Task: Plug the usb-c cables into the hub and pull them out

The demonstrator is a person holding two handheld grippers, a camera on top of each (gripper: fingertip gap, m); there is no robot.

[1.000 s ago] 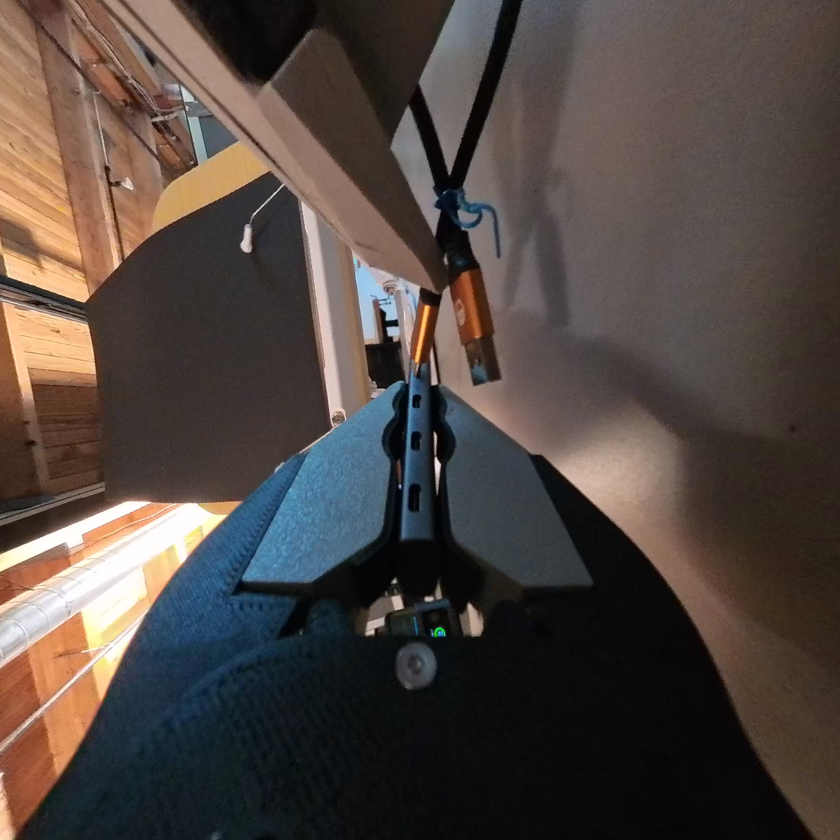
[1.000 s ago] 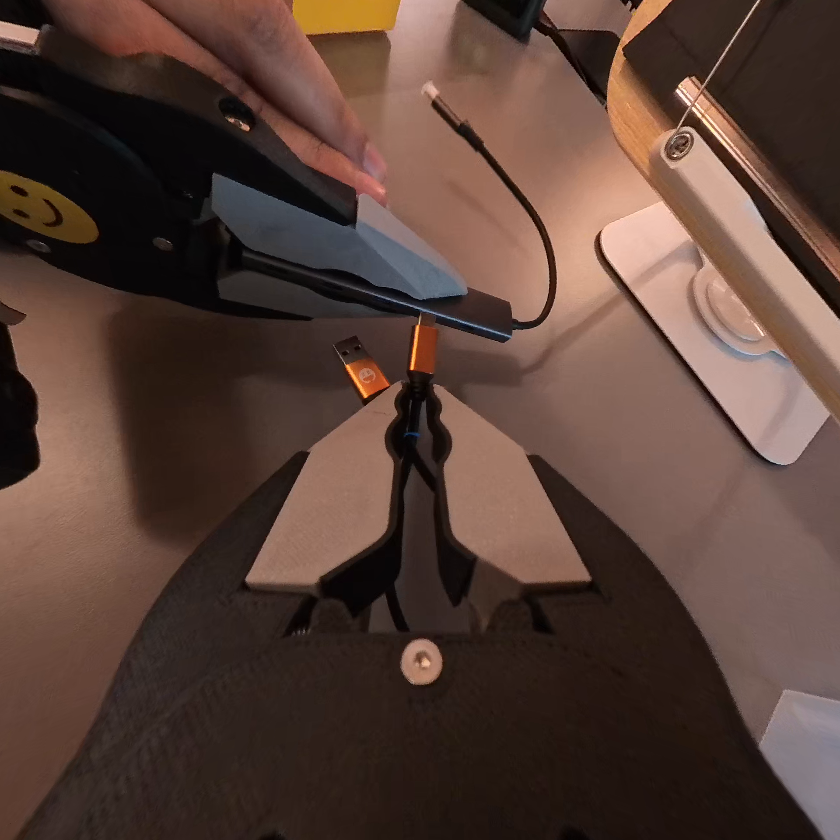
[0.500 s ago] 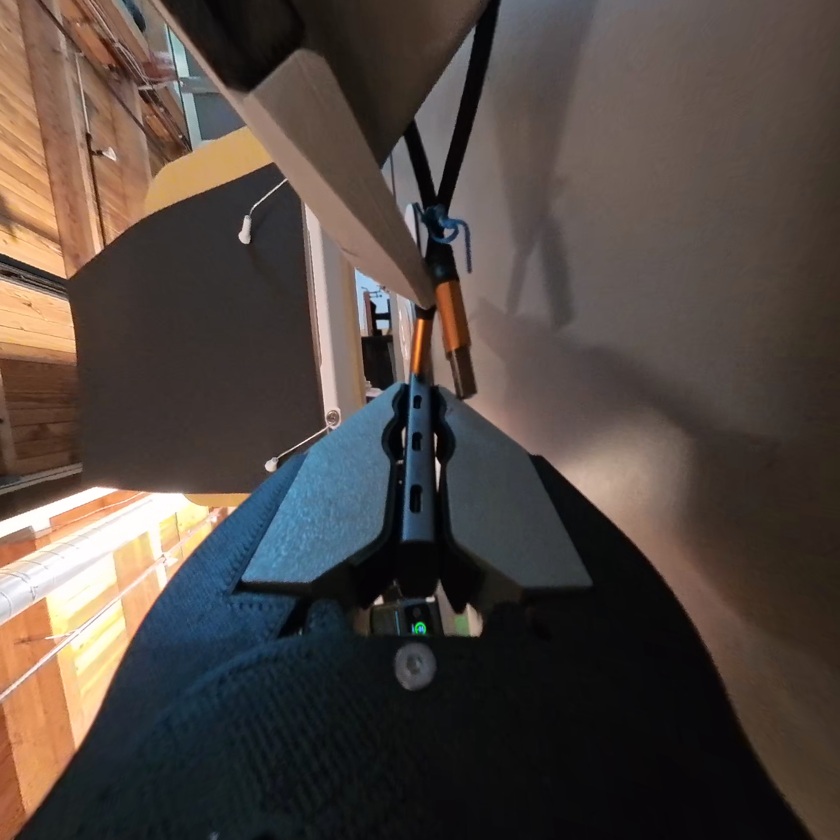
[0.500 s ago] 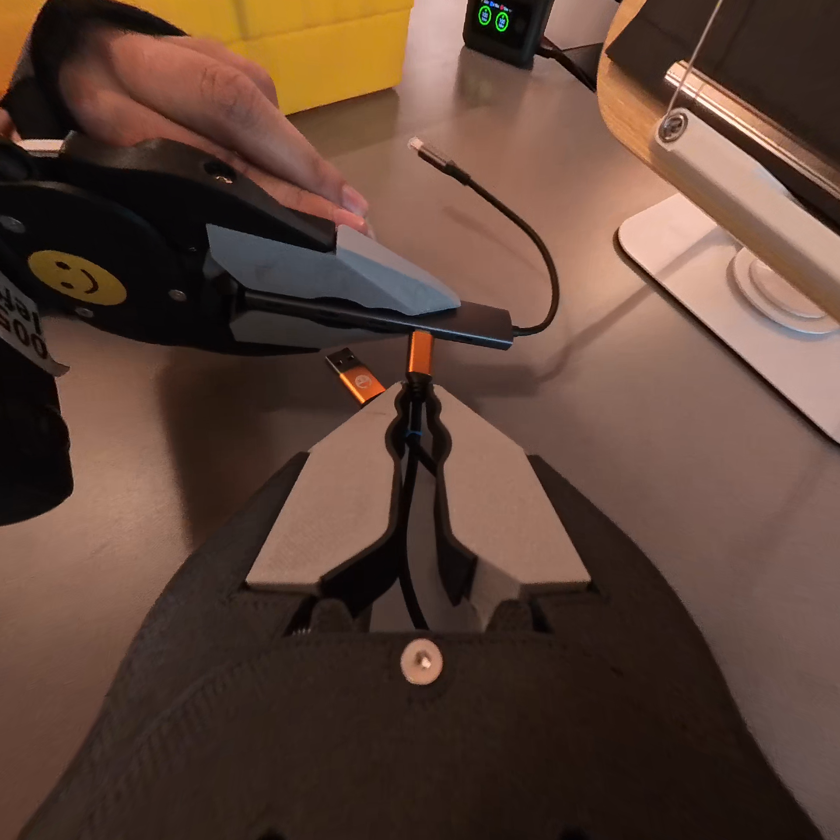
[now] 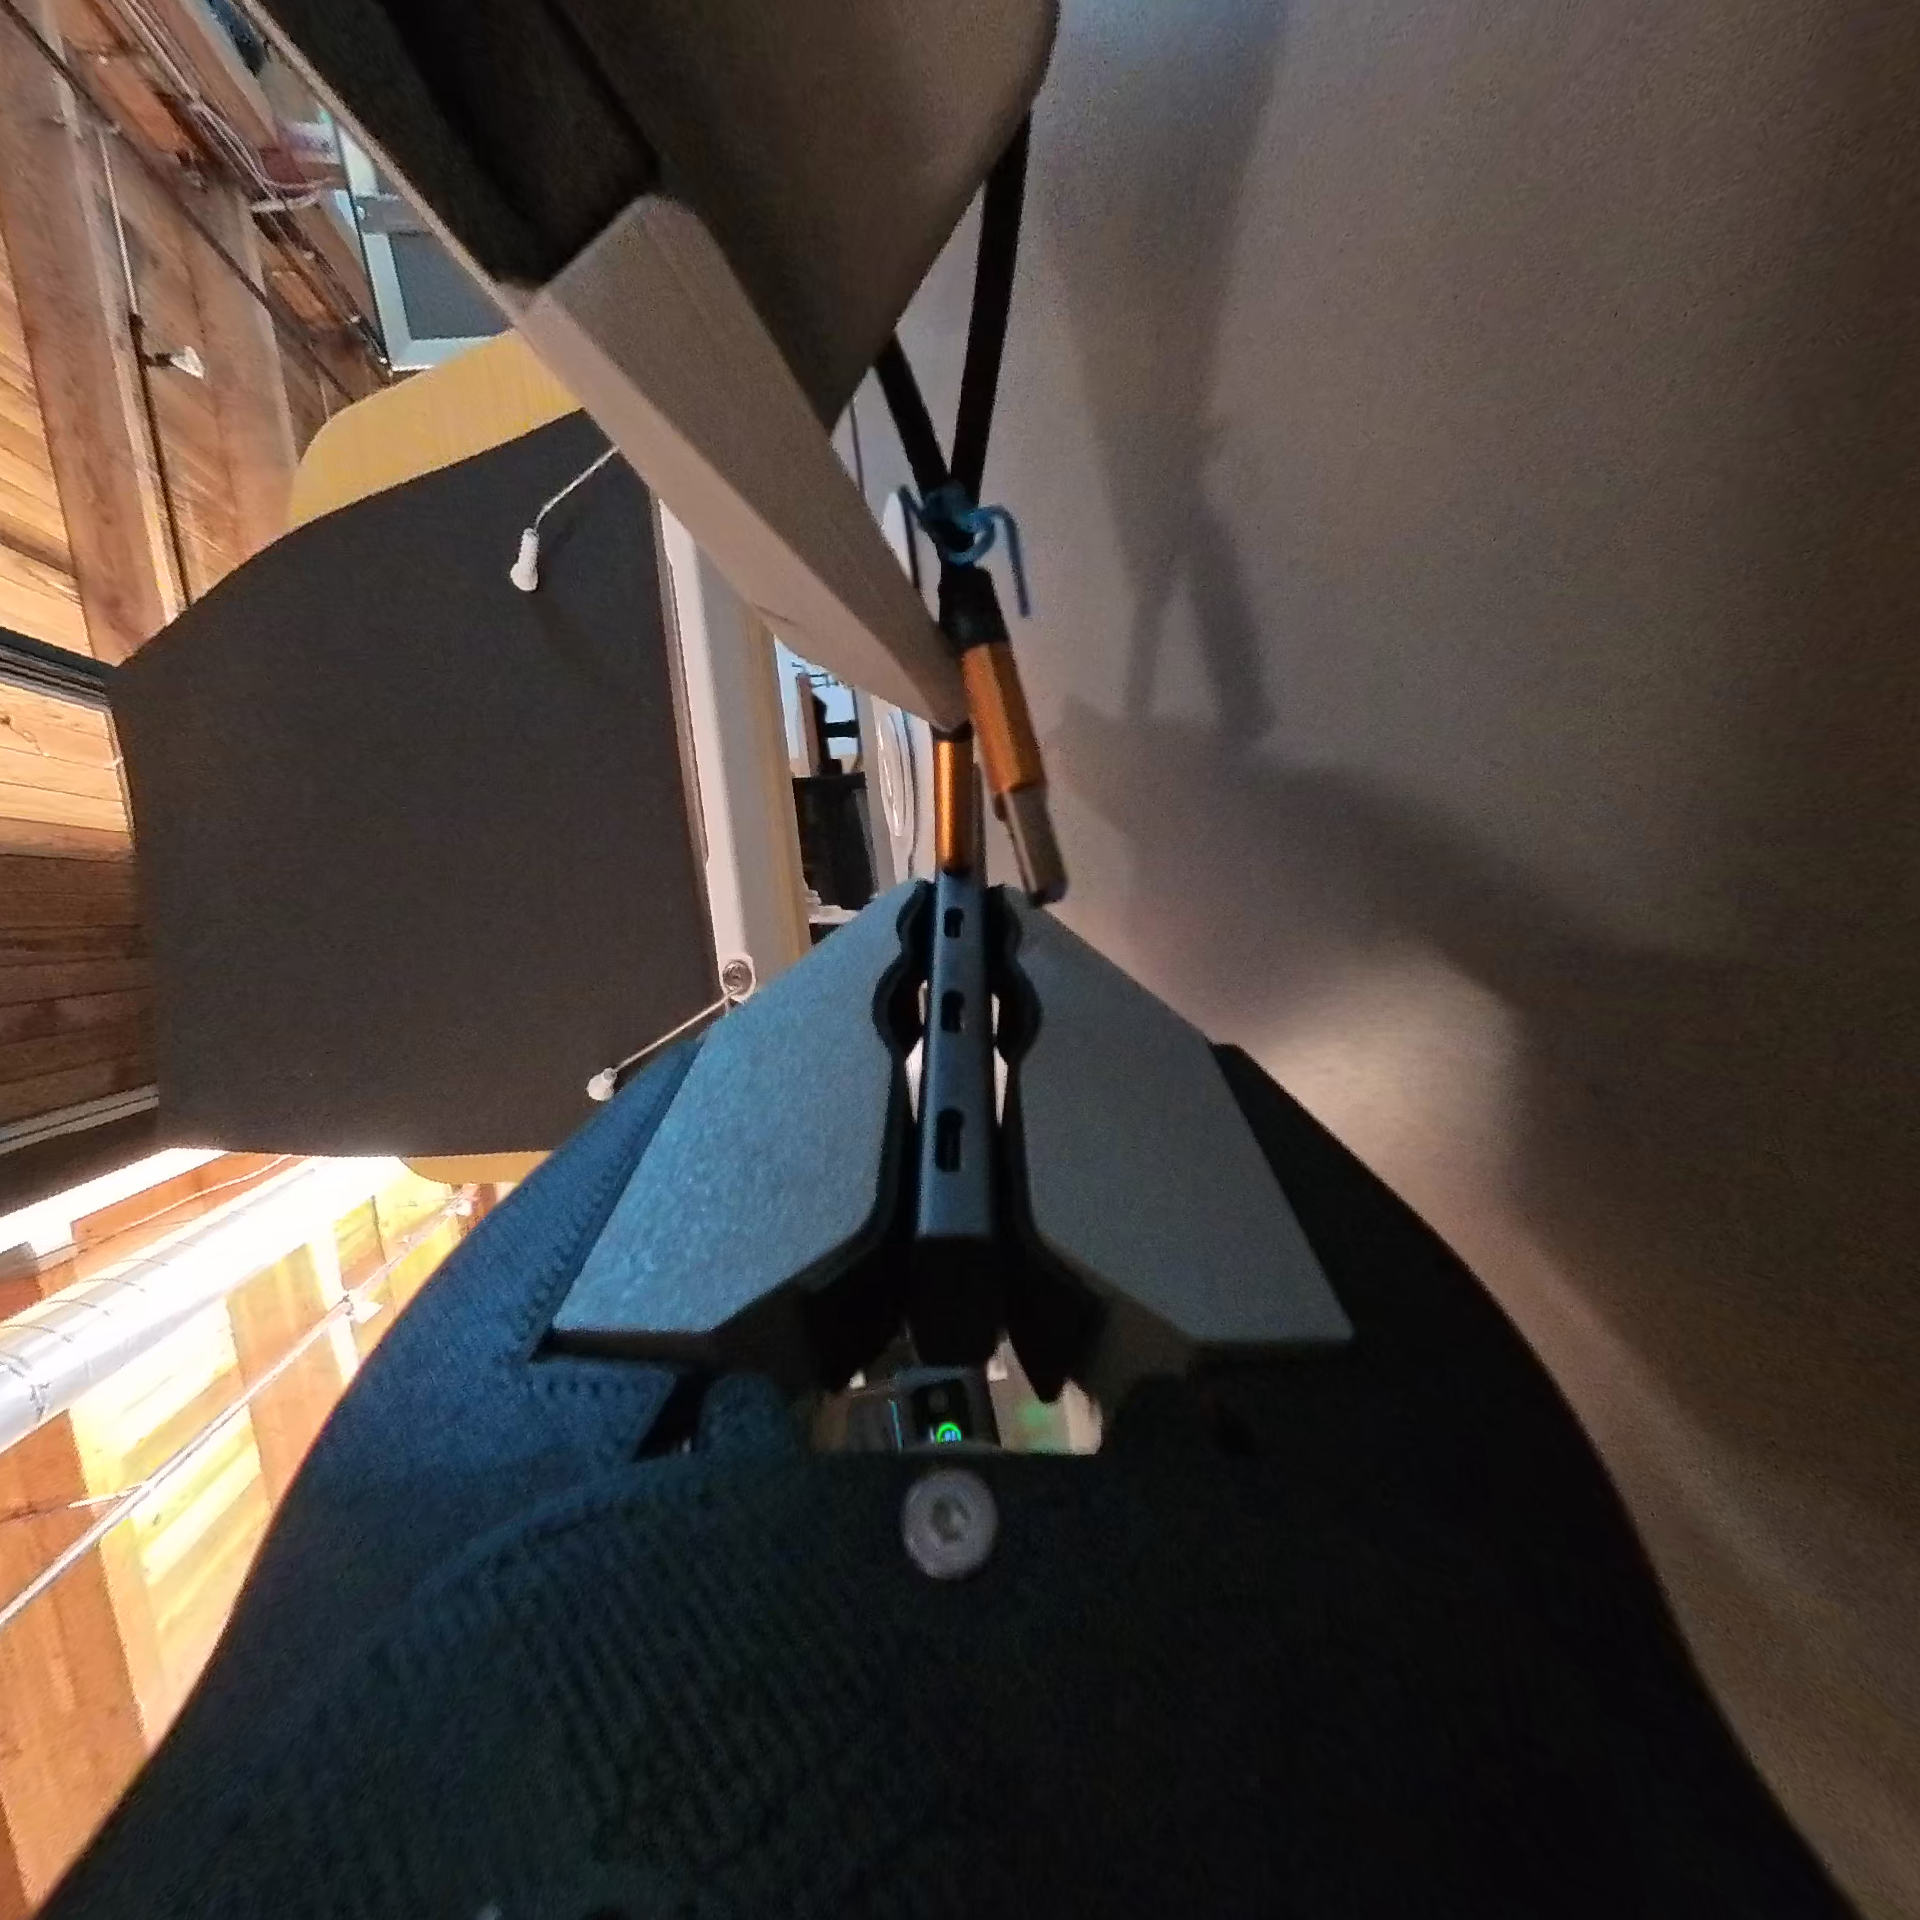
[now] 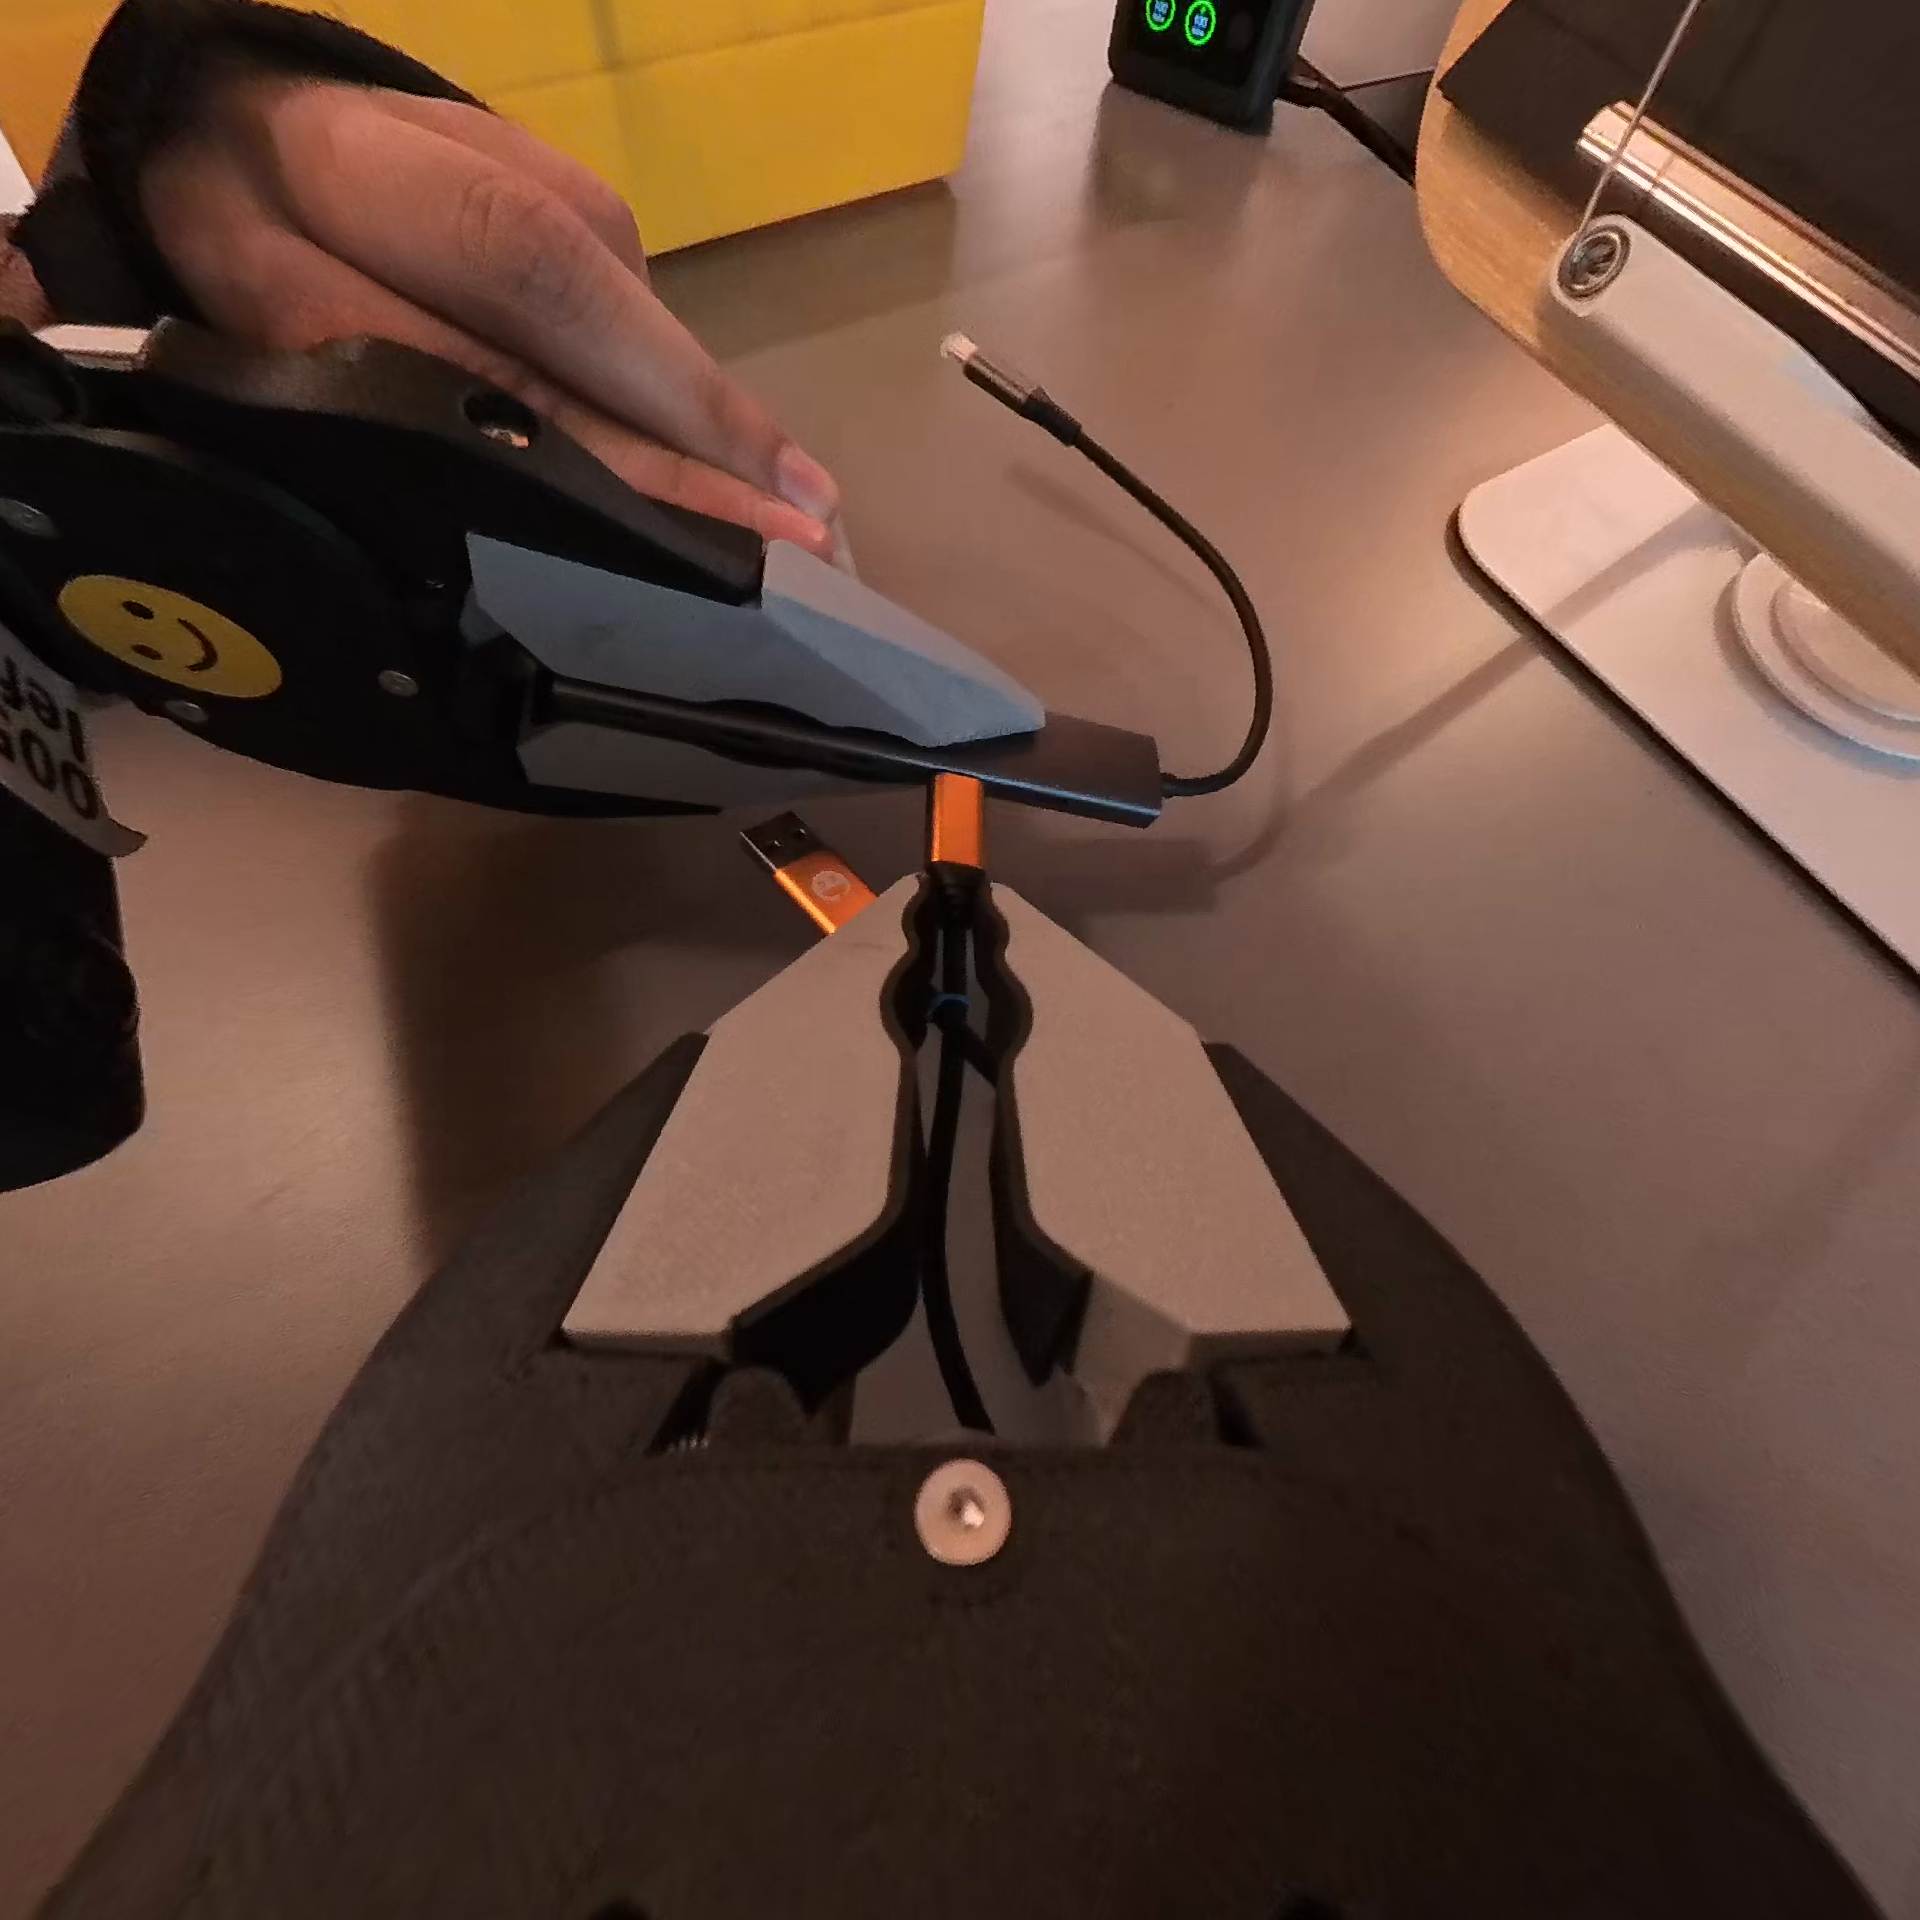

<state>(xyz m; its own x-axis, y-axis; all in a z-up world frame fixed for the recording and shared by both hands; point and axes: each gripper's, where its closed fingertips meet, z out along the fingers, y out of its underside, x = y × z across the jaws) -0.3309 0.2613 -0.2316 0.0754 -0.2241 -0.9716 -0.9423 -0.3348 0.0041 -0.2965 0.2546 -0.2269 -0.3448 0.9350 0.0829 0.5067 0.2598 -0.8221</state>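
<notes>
My left gripper [image 5: 958,914] is shut on the dark grey hub [image 5: 954,1049], held edge-up above the table; the hub also shows in the right wrist view [image 6: 1101,750] with its short black tail cable [image 6: 1236,623] curving away. My right gripper [image 6: 948,894] is shut on a black cable just behind its orange USB-C plug [image 6: 954,821], and the plug sits in the hub's side port. The plug shows in the left wrist view [image 5: 952,800] too. A second orange plug, a USB-A one [image 6: 810,868], hangs loose beside it, tied on with blue thread [image 5: 961,520].
A person's hand [image 6: 468,281] holds the left gripper's body [image 6: 208,644]. A monitor stand with a white base [image 6: 1662,623] is at the right. A small black device with green lights [image 6: 1195,42] and a yellow box [image 6: 727,104] stand at the back of the grey table [image 6: 1351,1039]. Only a small space, under 4 cm, lies between the two pairs of fingers.
Both grippers have lifted and tilted a little together, keeping their holds. The orange plug stays in the hub's port. The loose USB-A plug swings closer to the hub.
</notes>
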